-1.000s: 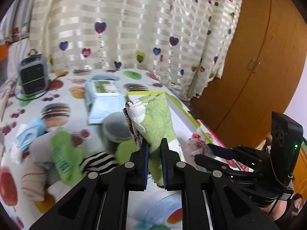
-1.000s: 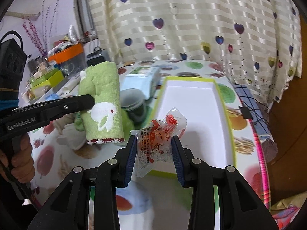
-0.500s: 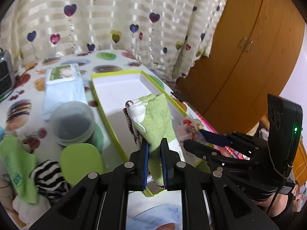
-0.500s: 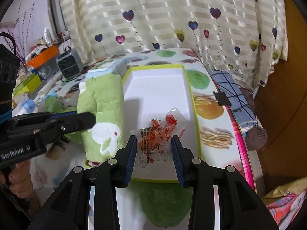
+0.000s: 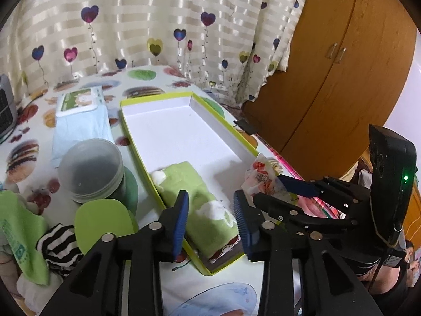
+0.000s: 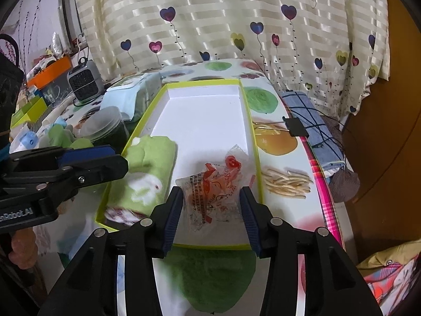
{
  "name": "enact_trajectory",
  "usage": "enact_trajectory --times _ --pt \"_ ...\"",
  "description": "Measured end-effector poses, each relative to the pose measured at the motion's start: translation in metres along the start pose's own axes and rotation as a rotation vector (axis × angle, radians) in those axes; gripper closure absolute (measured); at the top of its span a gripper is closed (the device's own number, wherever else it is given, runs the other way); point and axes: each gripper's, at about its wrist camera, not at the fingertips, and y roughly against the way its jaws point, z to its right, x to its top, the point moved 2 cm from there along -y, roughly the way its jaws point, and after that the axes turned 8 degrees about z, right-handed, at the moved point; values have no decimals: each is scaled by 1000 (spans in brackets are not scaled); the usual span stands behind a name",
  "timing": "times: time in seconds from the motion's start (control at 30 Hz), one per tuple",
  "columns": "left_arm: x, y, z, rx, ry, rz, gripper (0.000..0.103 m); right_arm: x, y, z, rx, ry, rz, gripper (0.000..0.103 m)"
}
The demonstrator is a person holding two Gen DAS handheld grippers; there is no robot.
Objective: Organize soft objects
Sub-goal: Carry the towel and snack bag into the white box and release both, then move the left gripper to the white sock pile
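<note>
A white tray with a lime-green rim point(image 5: 252, 150) point(image 6: 259, 176) lies lengthwise on the fruit-print table. A rolled green towel with a white rabbit point(image 5: 194, 197) point(image 6: 147, 168) lies at the tray's near left end. My left gripper point(image 5: 211, 221) point(image 6: 115, 159) hovers over it, jaws opening, pads clear of the cloth. A clear packet with red print point(image 6: 218, 184) point(image 5: 260, 176) lies in the tray's near right corner. It sits between the opening jaws of my right gripper point(image 6: 211, 210) point(image 5: 273, 187), whose pads no longer squeeze it.
Left of the tray are a wipes pack point(image 5: 79, 113), a clear lidded tub point(image 5: 92, 168), a striped sock point(image 5: 58, 239) and a green cloth point(image 5: 18, 231). A small heater point(image 6: 84, 81) stands at the back. A wardrobe point(image 5: 342, 79) and a checked cloth point(image 6: 310, 121) lie right.
Both grippers came down over the tray's near end. The left jaws opened, and the towel went from upright in them to lying in the tray. The right jaws widened around the packet.
</note>
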Motion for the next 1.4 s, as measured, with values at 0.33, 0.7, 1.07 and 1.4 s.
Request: enact_trajectory --times 0.33,0.7,1.07,1.4 --pt "1 22 0 22 10 39 68 2 13 -5 5 5 27 47" --pt "-1 49 0 36 14 78 68 3 26 -16 17 22 31 46" --pt "-15 78 -18 101 53 108 68 4 45 -43 57 61 52 46" --pt "-32 105 -46 192 109 136 68 5 56 -74 117 129 78 46"
